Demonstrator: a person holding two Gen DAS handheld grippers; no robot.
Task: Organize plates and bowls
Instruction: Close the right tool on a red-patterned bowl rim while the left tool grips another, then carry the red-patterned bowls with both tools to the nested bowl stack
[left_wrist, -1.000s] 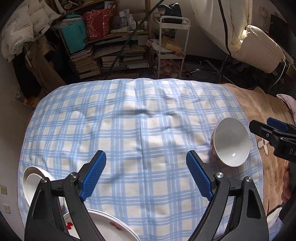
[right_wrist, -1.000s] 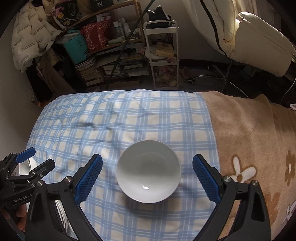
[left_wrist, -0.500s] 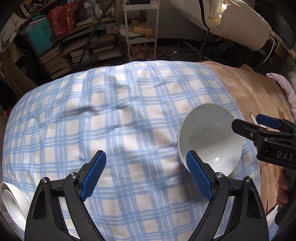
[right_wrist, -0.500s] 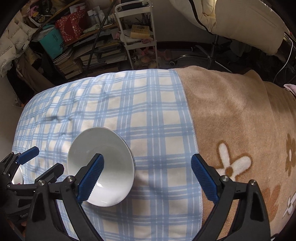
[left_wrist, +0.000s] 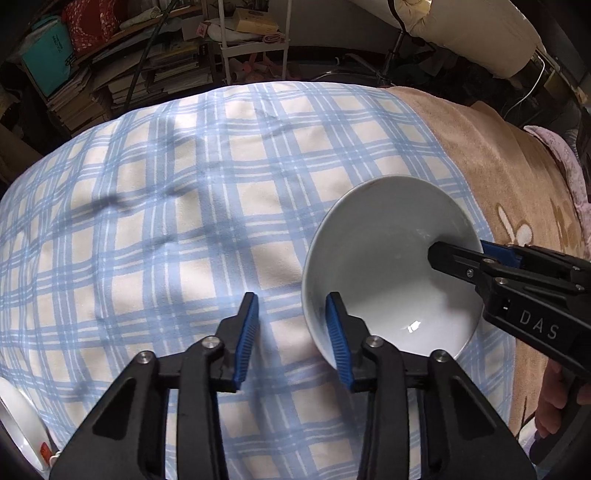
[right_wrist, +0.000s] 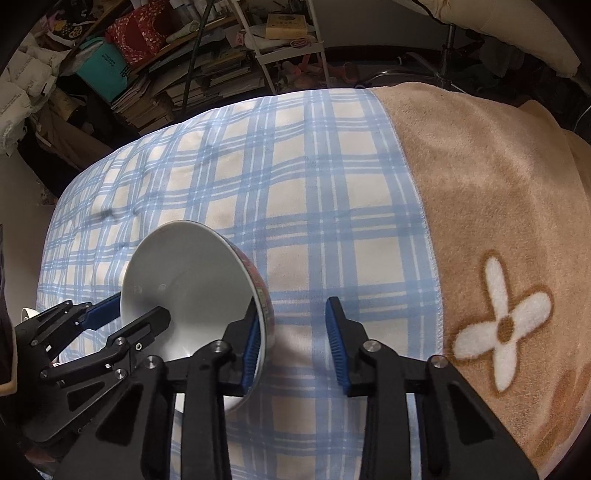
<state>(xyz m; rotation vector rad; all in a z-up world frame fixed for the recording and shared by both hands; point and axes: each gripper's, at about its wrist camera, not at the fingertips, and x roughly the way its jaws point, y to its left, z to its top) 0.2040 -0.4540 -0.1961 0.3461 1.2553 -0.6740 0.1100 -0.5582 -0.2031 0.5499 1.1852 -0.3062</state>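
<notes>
A white bowl (left_wrist: 391, 273) with a red patterned outside sits on the blue checked cloth between both grippers; it also shows in the right wrist view (right_wrist: 192, 280). My left gripper (left_wrist: 291, 332) straddles its left rim, one finger inside, one outside, jaws narrowed with a gap. My right gripper (right_wrist: 291, 343) straddles the opposite rim the same way. I cannot tell whether either pad presses the rim. A white plate edge (left_wrist: 18, 424) shows at the lower left.
The checked cloth (left_wrist: 166, 221) lies over a tan blanket (right_wrist: 498, 221) with white flowers on a bed. Cluttered shelves (left_wrist: 129, 55) and a white cart (right_wrist: 284, 40) stand beyond the far edge.
Both grippers have moved in onto the bowl's opposite rims and their jaws have narrowed a lot. The bowl now looks tilted and nearer.
</notes>
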